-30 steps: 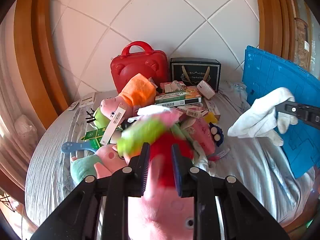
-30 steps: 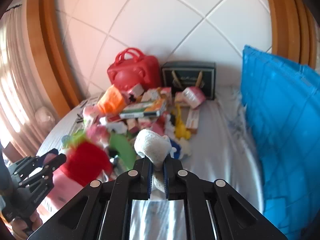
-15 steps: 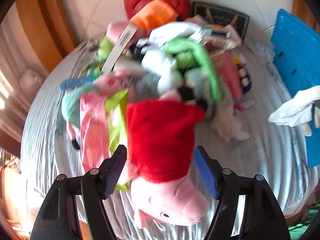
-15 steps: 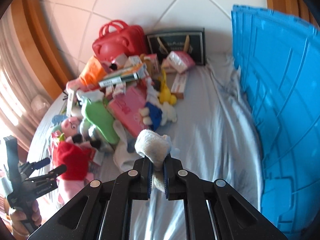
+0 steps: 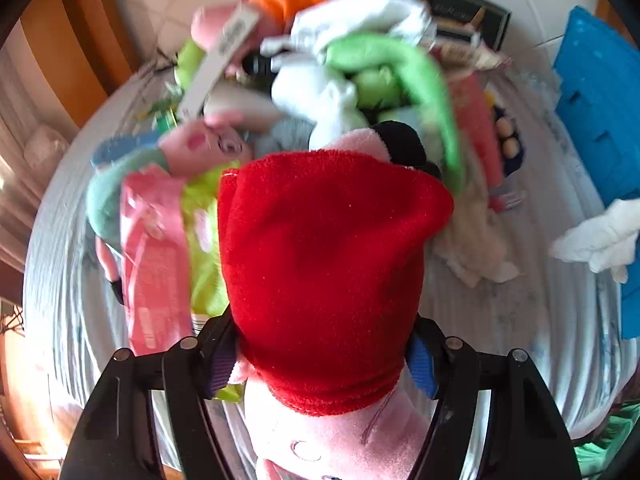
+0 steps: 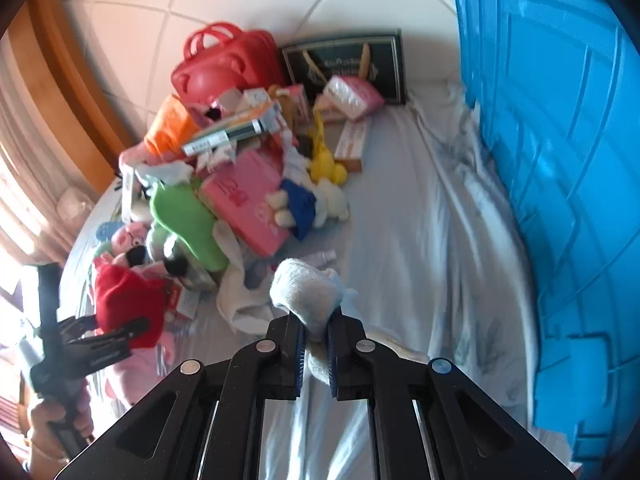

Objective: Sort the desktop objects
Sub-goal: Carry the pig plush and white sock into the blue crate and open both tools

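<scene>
A pink pig plush in a red dress lies at the near end of a toy pile on the grey-sheeted table; it also shows in the right wrist view. My left gripper has its jaws wide apart on either side of the plush's waist, blue pads beside the red cloth, not squeezing it. My right gripper is shut on a white sock, held above the sheet; the sock also shows at the right edge of the left wrist view.
The pile holds a green plush, pink box, blue-and-white plush, yellow toy, orange item and cartons. A red case and black box stand at the back. A blue crate stands right.
My left gripper let go of the pig plush, opened wide and came down close around its red dress. My right gripper rose and tilted down, still holding the sock.
</scene>
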The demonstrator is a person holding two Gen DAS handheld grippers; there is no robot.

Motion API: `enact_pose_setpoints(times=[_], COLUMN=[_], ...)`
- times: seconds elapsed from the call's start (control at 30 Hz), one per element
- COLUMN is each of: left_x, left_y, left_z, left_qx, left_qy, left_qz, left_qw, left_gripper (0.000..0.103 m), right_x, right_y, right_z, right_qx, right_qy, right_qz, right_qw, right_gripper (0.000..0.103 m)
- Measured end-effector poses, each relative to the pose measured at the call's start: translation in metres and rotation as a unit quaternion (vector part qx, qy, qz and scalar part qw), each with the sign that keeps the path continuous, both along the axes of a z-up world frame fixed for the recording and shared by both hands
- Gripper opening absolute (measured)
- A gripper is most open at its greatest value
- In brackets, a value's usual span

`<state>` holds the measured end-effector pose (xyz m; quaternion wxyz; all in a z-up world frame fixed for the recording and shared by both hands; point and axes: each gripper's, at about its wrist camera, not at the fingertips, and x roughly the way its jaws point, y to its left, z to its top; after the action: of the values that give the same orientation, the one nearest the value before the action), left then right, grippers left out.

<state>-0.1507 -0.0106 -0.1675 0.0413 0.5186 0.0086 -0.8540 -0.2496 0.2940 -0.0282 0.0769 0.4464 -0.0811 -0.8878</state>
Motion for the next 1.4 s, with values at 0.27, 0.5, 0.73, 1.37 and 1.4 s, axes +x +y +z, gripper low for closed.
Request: enact_pose_setpoints(times=[0.27, 0.5, 0.73, 1.37, 1.4], left_x=[0.027, 0.019, 0.01, -0.001, -0.005], left_y=[0.045, 0.128, 0.248, 0.545, 0.553], left_z=[0.118, 0.203, 0.264, 0.275, 0.271], left_qx=[-0.017, 0.009, 0.053, 0.026, 0.023], left_qy=[0.164, 0.257, 0.288, 0.214, 0.201], left_qz=[-0.06, -0.134, -0.209, -0.338, -0.339], left_qw=[0.9846, 0.957, 0.9329, 0.9161, 0.9186], left_gripper=[0.069, 0.069, 0.069, 0.069, 0.069], right_x=[0.025, 0.068, 0.106, 0.094, 0.096], right_y=[0.012, 0.068, 0.155, 0.376, 0.376], right_z=[0.093, 0.195, 0.264, 0.225, 0.22], right_qx=[-0.005, 0.005, 0.046, 0.145, 0.148], right_qy=[0.119, 0.24, 0.298, 0.134, 0.128], right_qz=[-0.032, -0.08, -0.148, -0.16, -0.159], right_qw=[0.992, 0.968, 0.942, 0.967, 0.968], right_gripper=[0.009, 0.009, 0.009, 0.012, 0.012])
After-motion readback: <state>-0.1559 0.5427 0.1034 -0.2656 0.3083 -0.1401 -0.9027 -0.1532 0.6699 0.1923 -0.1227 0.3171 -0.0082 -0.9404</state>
